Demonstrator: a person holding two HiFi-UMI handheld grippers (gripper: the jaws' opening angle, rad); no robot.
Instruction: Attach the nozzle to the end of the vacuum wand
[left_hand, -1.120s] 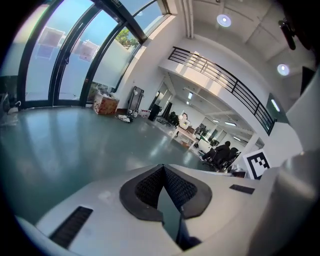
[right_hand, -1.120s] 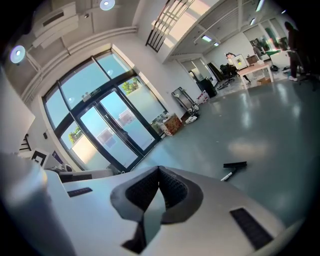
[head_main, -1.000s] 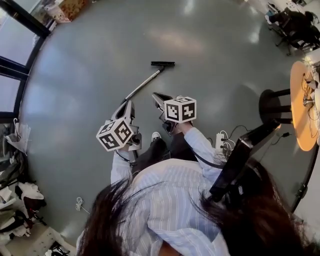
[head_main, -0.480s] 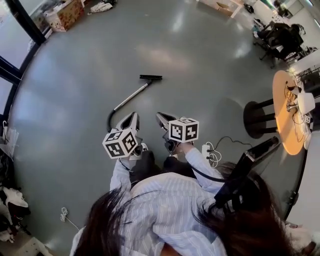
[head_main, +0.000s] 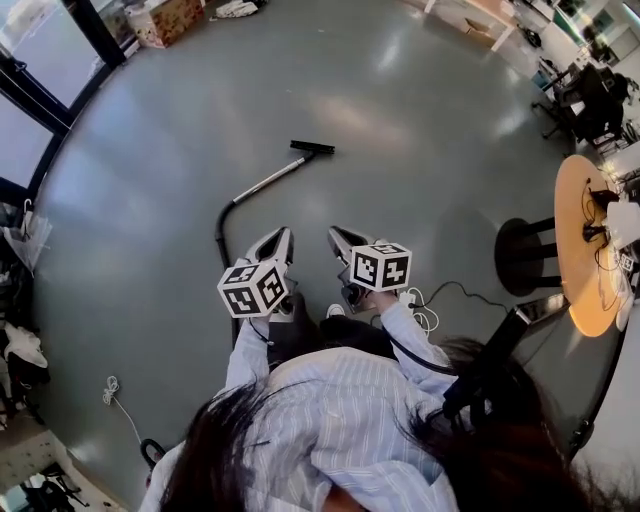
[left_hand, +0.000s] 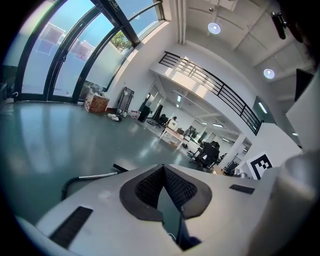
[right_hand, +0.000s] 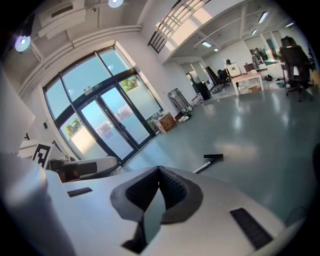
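- My left gripper (head_main: 281, 238) has its jaws pressed together with nothing between them; the left gripper view shows the ribbed pads meeting at the tip (left_hand: 163, 168).
- My right gripper (head_main: 338, 240) is the same — pads closed tip to tip (right_hand: 159, 168), pinching nothing.
- I hold both side by side over the grey floor (head_main: 150, 250), pointing ahead and slightly down.
- The vacuum wand (head_main: 268, 180) lies flat on the floor ahead of the grippers, apart from both, with a black hose (head_main: 220, 222) curving off its near end.
- The nozzle (head_main: 312, 148) sits at the wand's far end and seems to touch it — whether it is seated I cannot tell.
- A round wooden table (head_main: 583, 250) and a black stool (head_main: 522, 252) stand well off to my right.
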